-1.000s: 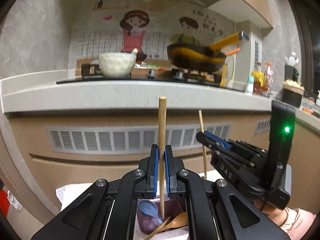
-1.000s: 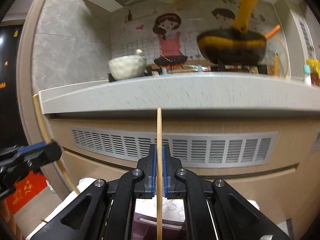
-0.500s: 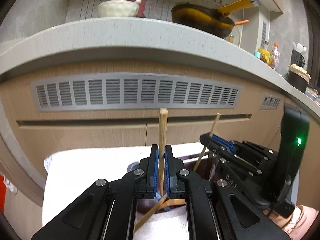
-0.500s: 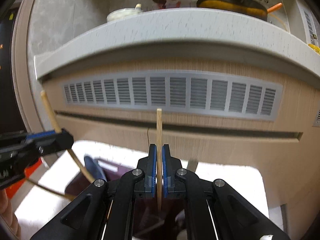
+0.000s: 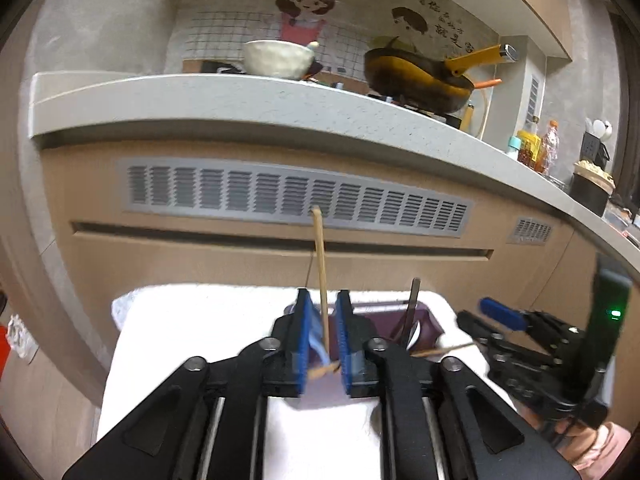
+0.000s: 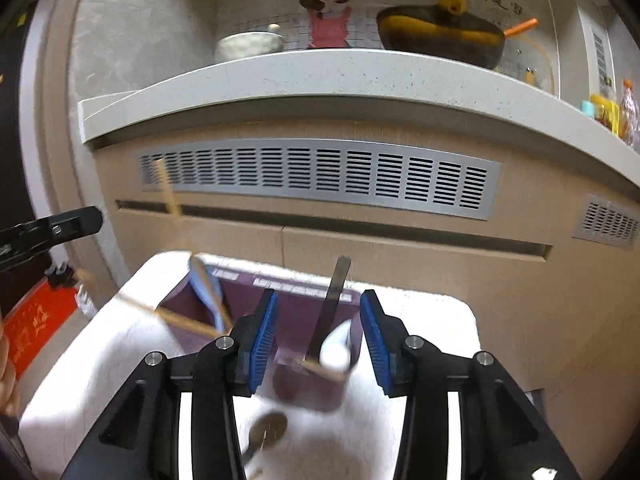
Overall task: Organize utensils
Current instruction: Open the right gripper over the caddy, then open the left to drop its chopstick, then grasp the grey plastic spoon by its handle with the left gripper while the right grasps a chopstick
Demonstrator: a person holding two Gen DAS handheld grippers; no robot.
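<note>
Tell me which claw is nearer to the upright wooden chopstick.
Left. The left claw straddles the upright wooden chopstick, its jaws opening with the stick between them, over the purple bin. The right claw sits off to its right, jaws also opening.

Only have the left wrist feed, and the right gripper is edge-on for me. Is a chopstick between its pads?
Observer: No. The right gripper's jaws are opening with no chopstick between them. Only the purple bin and a dark utensil standing in it show through the gap.
Operator: Anything loose outside the bin?
Observer: Yes. What looks like a round-bowled spoon, blurred, lies on the white towel on the near side of the bin.
Operator: What is the pale thing beside the dark handle?
Observer: It looks like a white spoon, inside the bin, right next to the dark utensil.
</note>
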